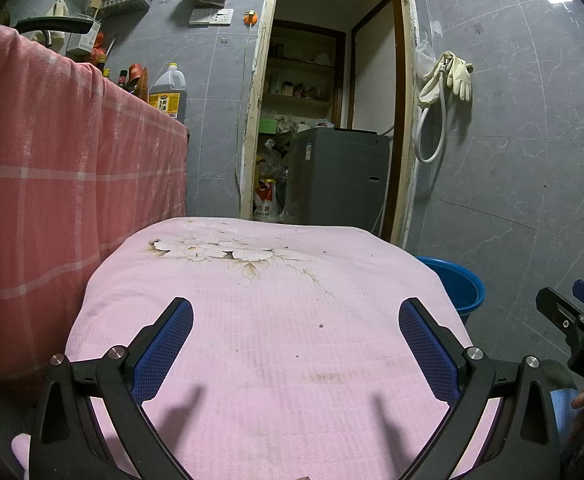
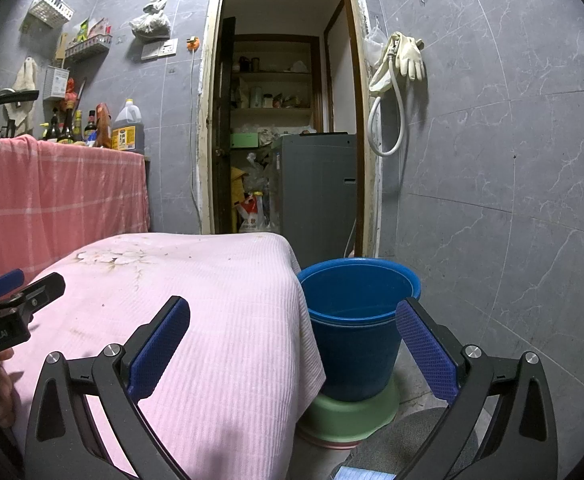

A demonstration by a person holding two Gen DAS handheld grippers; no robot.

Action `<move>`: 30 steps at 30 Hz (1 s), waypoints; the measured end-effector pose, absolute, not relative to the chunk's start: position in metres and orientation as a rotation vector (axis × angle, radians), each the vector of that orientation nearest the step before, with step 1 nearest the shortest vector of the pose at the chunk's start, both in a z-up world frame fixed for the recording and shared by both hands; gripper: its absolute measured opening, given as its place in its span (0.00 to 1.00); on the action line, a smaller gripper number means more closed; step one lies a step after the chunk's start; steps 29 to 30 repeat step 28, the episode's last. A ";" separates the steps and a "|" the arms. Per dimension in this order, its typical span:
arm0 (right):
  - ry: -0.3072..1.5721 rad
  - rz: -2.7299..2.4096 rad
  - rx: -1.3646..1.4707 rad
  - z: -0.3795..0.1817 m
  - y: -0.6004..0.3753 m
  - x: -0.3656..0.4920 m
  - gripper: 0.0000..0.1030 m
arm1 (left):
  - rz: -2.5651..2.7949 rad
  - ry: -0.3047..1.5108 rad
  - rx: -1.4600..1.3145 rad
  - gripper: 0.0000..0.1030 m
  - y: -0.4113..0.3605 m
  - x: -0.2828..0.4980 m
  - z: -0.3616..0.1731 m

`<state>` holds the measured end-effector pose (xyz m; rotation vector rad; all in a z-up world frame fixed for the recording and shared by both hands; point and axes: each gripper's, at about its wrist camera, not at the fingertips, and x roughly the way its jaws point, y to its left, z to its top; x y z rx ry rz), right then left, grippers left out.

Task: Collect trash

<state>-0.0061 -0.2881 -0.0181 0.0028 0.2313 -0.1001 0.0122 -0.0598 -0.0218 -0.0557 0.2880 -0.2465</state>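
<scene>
Grey marbled wall tiles (image 1: pixel 532 128) close off the back of a small room, broken by an open doorway (image 1: pixel 334 92) through which a grey washing machine (image 1: pixel 338 176) and cluttered shelves show. Low in front stands a table draped in a pink cloth (image 1: pixel 260 320) printed with a pale flower pattern and dotted with a few tiny dark specks (image 1: pixel 321 325) and faint brownish stains; no larger piece of trash can be made out on it. At its left rises a higher counter hung with a red checked cloth (image 1: pixel 64 184), carrying bottles and a large jug of dark liquid (image 1: pixel 168 92). Cream rubber gloves (image 1: pixel 460 76) and a white hose hang on the wall right of the doorway. The left gripper (image 1: pixel 296 344) is held level just above the near part of the pink cloth, aimed straight toward the doorway, its blue-padded fingers spread wide with only cloth between them, and their shadows fall on the fabric below. The right gripper (image 2: pixel 292 344) is held at a similar height at the table's right corner, pointing the same way, its jaws likewise wide apart and holding nothing; its left finger hangs over the cloth's edge while its right finger reaches out beyond the table, in front of a blue bucket (image 2: pixel 356 320). That bucket stands on the floor just beside the table's right edge, set on an upturned green basin (image 2: pixel 356 412), and it looks empty inside as far as can be seen. Each gripper appears at the margin of the other's view, side by side and apart.
</scene>
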 end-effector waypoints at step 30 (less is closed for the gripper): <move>0.234 -0.100 0.002 -0.018 -0.289 -0.006 1.00 | -0.225 0.279 -0.060 0.98 -0.066 0.009 -0.019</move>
